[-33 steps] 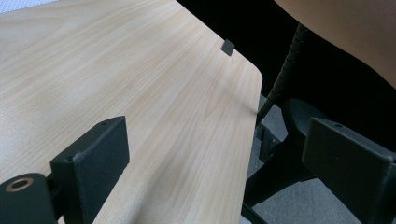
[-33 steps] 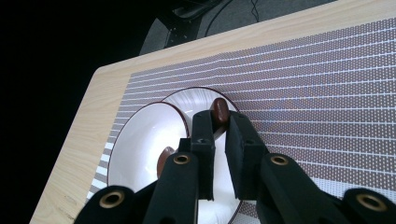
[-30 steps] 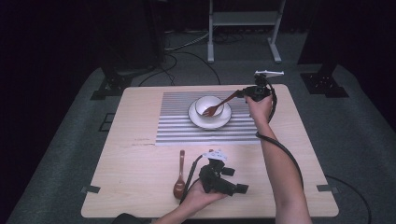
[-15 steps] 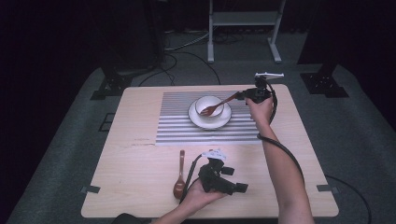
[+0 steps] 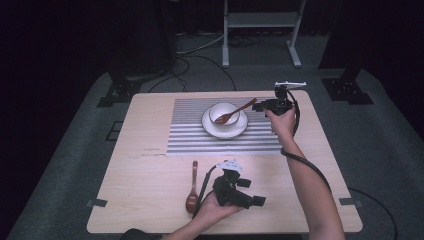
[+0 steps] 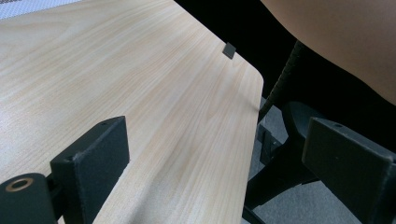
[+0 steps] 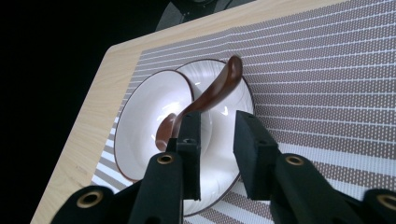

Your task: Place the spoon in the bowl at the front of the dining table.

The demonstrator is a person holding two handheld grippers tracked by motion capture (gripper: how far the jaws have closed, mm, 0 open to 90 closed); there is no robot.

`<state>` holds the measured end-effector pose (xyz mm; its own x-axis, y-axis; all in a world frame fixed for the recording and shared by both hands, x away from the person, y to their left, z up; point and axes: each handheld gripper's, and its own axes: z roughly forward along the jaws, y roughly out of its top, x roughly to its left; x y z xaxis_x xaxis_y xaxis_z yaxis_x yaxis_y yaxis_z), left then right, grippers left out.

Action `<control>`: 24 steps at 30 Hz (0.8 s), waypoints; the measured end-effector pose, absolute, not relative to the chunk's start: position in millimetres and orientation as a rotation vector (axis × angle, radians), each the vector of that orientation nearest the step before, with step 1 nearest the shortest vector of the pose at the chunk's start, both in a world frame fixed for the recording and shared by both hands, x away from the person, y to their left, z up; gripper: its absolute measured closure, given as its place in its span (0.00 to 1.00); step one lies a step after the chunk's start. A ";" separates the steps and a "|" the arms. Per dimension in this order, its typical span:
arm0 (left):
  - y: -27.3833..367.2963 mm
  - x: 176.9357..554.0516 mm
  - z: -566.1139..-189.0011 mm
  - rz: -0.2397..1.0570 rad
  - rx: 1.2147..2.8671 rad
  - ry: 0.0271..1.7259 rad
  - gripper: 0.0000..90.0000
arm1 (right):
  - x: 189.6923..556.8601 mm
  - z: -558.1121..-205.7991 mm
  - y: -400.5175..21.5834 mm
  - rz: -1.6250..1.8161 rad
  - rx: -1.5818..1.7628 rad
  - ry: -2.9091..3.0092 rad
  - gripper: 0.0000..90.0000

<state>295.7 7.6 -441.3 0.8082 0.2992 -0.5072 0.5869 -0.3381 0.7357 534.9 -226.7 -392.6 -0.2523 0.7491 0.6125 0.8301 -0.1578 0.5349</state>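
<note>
A white bowl [image 5: 223,113] stands on a white saucer [image 5: 235,131] on the striped placemat [image 5: 190,135]. A brown wooden spoon [image 5: 234,112] leans in the bowl, its handle pointing at my right gripper [image 5: 259,105]. In the right gripper view that gripper [image 7: 217,123] has just been opening. Its jaws stand a little apart with nothing between them, and the spoon's [image 7: 205,98] handle end lies just left of the left jaw. A second brown spoon [image 5: 192,186] lies on the bare table. Beside it my left gripper [image 5: 256,199] rests wide open and empty [image 6: 219,140].
The wooden table [image 5: 150,170] ends close to the left gripper, and its front right corner [image 6: 243,70] shows ahead of the jaws. The person's right forearm [image 5: 312,200] crosses the table's right side. A metal stand [image 5: 260,20] and cables lie on the floor beyond.
The right gripper's jaws have parted from the spoon handle, and the hand has drawn back slightly to the right. The spoon stays leaning in the bowl. The left gripper has not moved.
</note>
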 end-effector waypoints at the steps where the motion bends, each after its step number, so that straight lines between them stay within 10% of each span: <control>1: 7.8 295.4 -441.3 -0.345 1.939 0.666 0.07 | 533.9 -393.1 -227.2 -1.390 -1.856 -1.987 0.78; 24: 7.2 294.1 -441.5 -0.337 1.947 0.662 0.07 | 510.7 -394.0 -230.0 -1.402 -1.747 -2.036 0.53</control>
<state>294.1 7.2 -441.5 0.8107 0.3014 -0.5018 0.5832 -0.3408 0.7374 510.7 -230.0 -394.0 -0.3297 0.7208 0.6097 0.8269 -0.0912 0.5549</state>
